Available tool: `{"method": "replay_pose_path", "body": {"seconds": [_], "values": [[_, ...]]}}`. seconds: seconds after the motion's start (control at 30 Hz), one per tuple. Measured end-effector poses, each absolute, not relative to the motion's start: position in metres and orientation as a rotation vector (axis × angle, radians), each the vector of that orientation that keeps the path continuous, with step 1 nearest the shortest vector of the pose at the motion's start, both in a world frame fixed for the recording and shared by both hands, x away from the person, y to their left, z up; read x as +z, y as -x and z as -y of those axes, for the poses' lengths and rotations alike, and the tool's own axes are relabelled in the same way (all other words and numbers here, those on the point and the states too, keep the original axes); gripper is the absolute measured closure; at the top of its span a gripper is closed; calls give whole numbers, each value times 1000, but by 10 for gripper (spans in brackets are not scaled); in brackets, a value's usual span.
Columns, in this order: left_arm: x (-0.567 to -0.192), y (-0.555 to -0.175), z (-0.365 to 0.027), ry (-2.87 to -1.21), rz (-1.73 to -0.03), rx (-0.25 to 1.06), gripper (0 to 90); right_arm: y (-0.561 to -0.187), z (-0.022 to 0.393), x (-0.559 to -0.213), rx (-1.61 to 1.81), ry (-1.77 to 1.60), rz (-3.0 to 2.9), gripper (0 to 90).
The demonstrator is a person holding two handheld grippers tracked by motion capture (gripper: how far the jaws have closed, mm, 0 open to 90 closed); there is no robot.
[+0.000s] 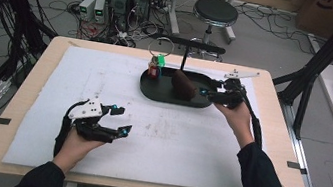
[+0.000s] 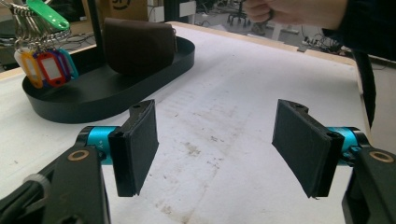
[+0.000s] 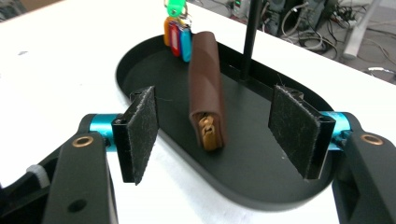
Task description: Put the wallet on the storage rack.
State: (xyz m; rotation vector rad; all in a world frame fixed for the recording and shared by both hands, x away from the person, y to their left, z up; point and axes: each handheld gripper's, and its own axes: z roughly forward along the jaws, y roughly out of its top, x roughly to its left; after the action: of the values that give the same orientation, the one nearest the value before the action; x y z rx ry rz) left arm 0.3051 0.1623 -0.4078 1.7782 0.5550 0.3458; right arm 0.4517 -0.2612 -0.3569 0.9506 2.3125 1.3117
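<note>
Brown pouch [image 3: 207,93] standing on its long edge inside the black oval tray [image 3: 261,186], roughly in the middle, zipper end with its gold pull facing the right gripper [image 3: 215,140]. Pouch free of any grip: right jaws spread wide, one pad to either side of the zipper end and clear of it, nothing between them pressing. Right gripper hovering just off the near end of the tray in the high view [image 1: 211,89], held by the right hand [image 1: 237,116].

Bunch of coloured key tags [image 3: 176,32] (green, orange, red, blue) hanging on a ring at the far end of the tray, close beside the pouch but seemingly not touching it. Thin black post [image 3: 250,39] rising from the tray floor just behind the pouch.

Left gripper [image 1: 115,118] resting low over the white mat [image 1: 106,79] on the near left of the surface, well apart from the tray. Left jaws likewise wide open and empty, bare stained mat showing between the pads [image 2: 140,149].

Judged by the layout: placing of the pouch in the tray looks done, since it stands unsupported with the jaws off it. Probably left: backing the right gripper away from the tray, and perhaps steadying or laying the pouch flat if an upright rest is not wanted. No sign of further items waiting on the mat.
</note>
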Motion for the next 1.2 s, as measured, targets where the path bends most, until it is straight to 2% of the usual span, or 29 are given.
{"method": "replay_pose_path", "body": {"seconds": [0.3, 0.77, 1.2], "values": [[-407, -311, -168, -1764, -601, 391, 307, -408, 295, -352, 1360, -908, -2287, 319], [-408, -317, -179, -1756, -644, 428, 305, -356, 349, -379, 1397, -984, -2228, 295], [-410, -319, -197, -1740, -703, 468, 289, -337, 364, -407, 1375, -1003, -2193, 268]]}}
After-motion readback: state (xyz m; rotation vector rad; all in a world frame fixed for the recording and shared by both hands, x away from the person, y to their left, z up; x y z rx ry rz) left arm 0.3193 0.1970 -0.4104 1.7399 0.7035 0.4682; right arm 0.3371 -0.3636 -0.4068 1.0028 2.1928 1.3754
